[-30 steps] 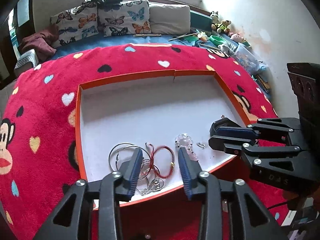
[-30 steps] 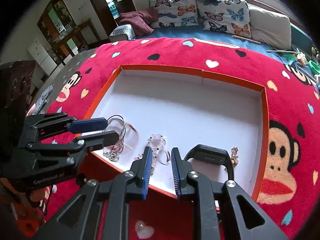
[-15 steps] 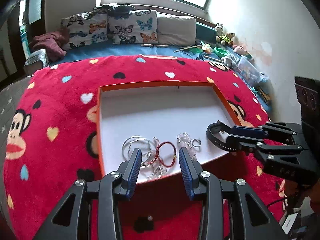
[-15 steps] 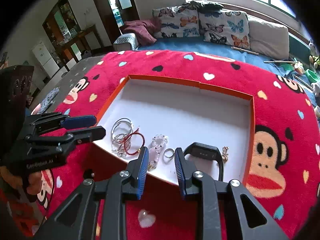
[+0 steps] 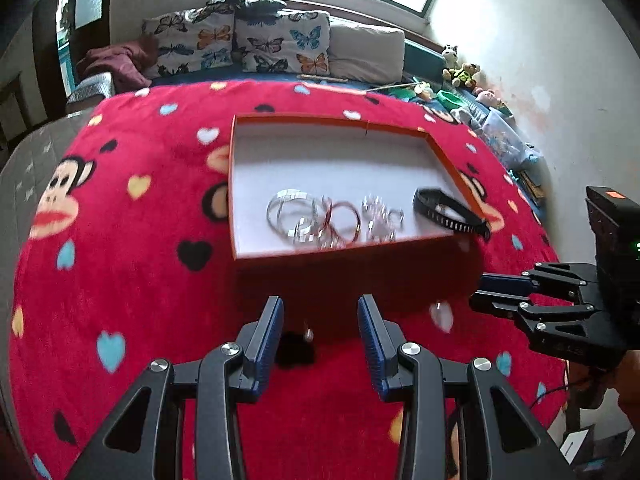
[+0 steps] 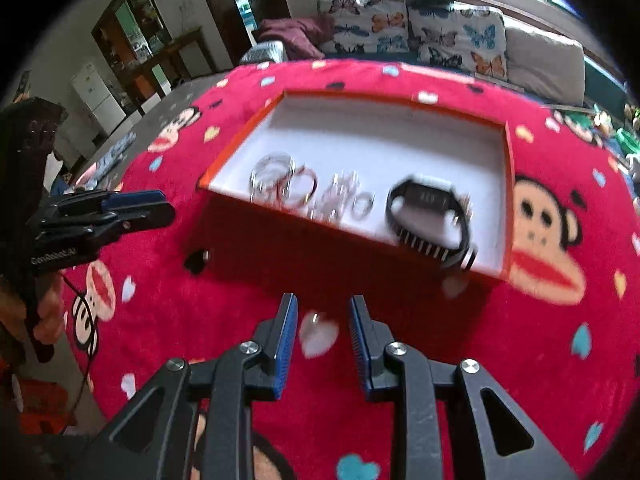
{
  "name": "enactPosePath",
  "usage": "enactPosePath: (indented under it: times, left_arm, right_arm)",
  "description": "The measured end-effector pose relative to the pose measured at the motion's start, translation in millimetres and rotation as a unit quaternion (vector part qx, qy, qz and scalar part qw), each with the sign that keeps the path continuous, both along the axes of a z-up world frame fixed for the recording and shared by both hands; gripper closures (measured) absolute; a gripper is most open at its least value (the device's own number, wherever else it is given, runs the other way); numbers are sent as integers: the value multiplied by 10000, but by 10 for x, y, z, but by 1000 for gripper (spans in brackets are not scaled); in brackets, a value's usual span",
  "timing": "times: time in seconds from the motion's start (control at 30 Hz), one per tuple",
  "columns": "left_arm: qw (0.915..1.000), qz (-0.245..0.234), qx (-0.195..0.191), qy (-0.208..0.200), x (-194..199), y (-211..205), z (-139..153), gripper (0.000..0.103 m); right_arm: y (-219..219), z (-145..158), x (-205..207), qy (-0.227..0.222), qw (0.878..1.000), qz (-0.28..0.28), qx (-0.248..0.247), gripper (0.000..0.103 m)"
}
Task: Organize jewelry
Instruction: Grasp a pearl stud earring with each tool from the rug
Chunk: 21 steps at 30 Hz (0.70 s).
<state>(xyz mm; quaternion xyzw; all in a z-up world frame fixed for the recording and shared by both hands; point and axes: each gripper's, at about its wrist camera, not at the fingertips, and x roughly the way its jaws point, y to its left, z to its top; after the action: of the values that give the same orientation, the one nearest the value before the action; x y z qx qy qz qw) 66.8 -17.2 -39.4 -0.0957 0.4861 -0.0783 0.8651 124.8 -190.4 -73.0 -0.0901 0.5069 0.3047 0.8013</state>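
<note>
An orange tray (image 5: 232, 184) with a white floor lies on the red blanket; it also shows in the right wrist view (image 6: 507, 184). Along its near side lie silver bangles (image 5: 286, 210), a red cord bracelet (image 5: 344, 218), a clear bead bracelet (image 5: 376, 212) and a black watch (image 5: 448, 210). The watch (image 6: 430, 216) hangs partly over the near rim. My left gripper (image 5: 320, 320) is open and empty, well in front of the tray. My right gripper (image 6: 322, 318) is open and empty above the blanket.
The red monkey-print blanket (image 5: 120, 240) covers the bed. Butterfly pillows (image 5: 240, 40) line the far side. Toys and a clear box (image 5: 496, 132) sit by the right wall. A small metal piece (image 5: 308, 334) lies on the blanket near my left fingers.
Both grippers have pulled back from the tray toward me. The right gripper has let go of the black watch, which now lies in the tray, and opened wider.
</note>
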Motion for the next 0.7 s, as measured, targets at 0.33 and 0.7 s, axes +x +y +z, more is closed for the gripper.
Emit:
enactPosePath:
  times: [0.33,0.7]
  left_arm:
    - [9992,-164,147,325,-141,-59,-335,61]
    - [9985,-274,255,387,58,-150,-520,61]
  right_arm:
    - [69,-239,-100,269,9996,-72,-78,73]
    - [116,-329,-72,330,9992,-195,-105,73]
